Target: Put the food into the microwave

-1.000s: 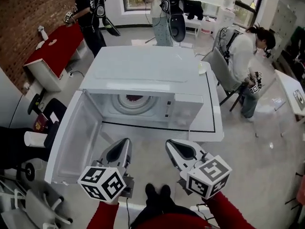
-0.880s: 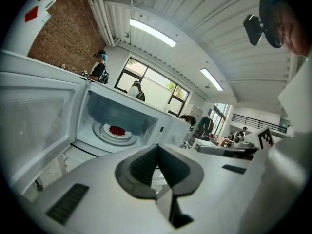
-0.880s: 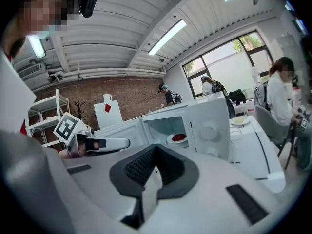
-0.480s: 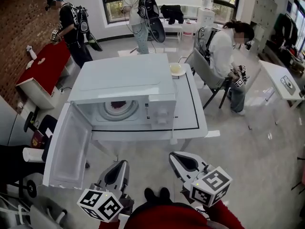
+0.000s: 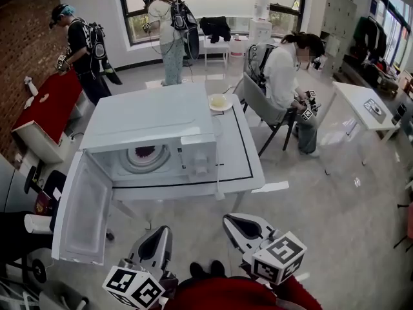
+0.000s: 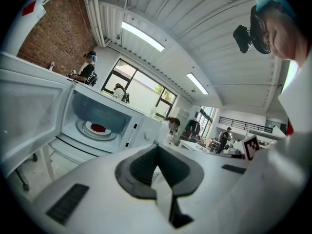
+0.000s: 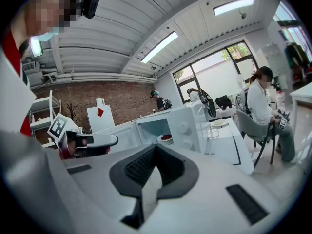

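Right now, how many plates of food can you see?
2. One plate with red food sits inside the open microwave; the other plate stands on the table behind the microwave's right corner. Others may be hidden.

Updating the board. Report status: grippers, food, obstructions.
Left gripper and right gripper shut, empty, back from the table. Red food inside microwave, door open. Nothing blocking the opening.

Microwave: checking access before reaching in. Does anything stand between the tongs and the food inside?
Nothing visible does. The door stands wide open, and the food lies in clear view of the left tongs and right tongs, both shut.
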Tool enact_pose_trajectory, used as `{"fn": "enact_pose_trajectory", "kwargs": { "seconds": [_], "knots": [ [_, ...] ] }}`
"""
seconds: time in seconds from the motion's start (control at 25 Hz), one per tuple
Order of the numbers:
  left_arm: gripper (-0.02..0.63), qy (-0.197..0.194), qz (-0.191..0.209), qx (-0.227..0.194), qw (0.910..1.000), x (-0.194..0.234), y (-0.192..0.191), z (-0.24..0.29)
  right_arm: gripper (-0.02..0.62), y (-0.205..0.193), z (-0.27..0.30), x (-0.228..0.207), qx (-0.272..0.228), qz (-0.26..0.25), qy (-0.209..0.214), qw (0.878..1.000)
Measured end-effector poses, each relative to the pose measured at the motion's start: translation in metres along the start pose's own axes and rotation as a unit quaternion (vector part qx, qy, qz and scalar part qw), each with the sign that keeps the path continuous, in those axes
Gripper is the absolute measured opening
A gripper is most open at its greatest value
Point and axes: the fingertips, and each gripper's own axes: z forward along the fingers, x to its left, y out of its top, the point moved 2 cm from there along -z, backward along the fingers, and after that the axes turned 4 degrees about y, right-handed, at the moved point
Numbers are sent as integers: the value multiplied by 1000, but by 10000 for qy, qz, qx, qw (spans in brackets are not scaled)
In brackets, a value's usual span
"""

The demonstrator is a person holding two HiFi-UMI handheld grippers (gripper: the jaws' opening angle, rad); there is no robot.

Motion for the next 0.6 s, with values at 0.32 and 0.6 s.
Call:
{"fn": "enact_pose_trajectory", "kwargs": {
  "seconds": [0.32,0.6],
  "knots": [
    [9,-142,101,-39,9998,-1,-9,0,12,-8,1,4,-108,65,-11,9999],
    [9,-256,87,-37,9996,10,-13,-4,12,-15,7,12,-113,-109,-86,9998]
  ]
}}
